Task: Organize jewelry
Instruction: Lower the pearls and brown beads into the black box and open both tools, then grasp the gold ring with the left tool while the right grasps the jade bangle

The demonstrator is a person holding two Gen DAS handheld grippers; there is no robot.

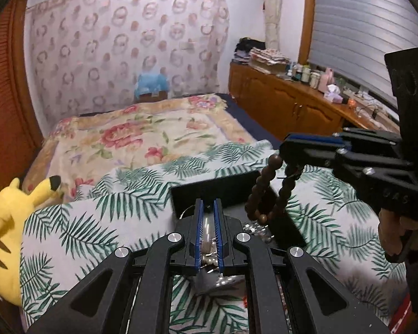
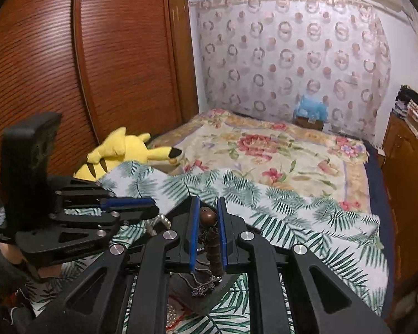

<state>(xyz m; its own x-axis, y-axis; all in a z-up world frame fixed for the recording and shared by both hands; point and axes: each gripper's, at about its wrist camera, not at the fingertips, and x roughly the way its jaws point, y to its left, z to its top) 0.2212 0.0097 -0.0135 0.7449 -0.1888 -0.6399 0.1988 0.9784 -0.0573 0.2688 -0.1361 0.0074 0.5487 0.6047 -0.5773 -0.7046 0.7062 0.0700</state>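
Now | right gripper (image 2: 208, 208) fingers clamp bead bracelet (image 1: 274, 189) | left gripper (image 1: 208, 208) fingers pinch pearls (image 1: 207, 246)

left gripper (image 1: 208, 206): nearly closed | right gripper (image 2: 208, 206): clamped, raised

Two tools show: the left tool (image 1: 208, 214) and the right tool (image 2: 208, 211). One brown wooden bead bracelet (image 1: 267, 192) hangs from the right tool, and one pearl strand (image 2: 157, 222) sits at the left tool's tip. One black jewelry box (image 1: 223, 194) lies beneath both tools, and one yellow Pikachu plush (image 2: 125, 150) lies left of them.

bead bracelet (image 1: 267, 192) hangs above the tray (image 1: 223, 192) on the bedspread (image 1: 97, 222).
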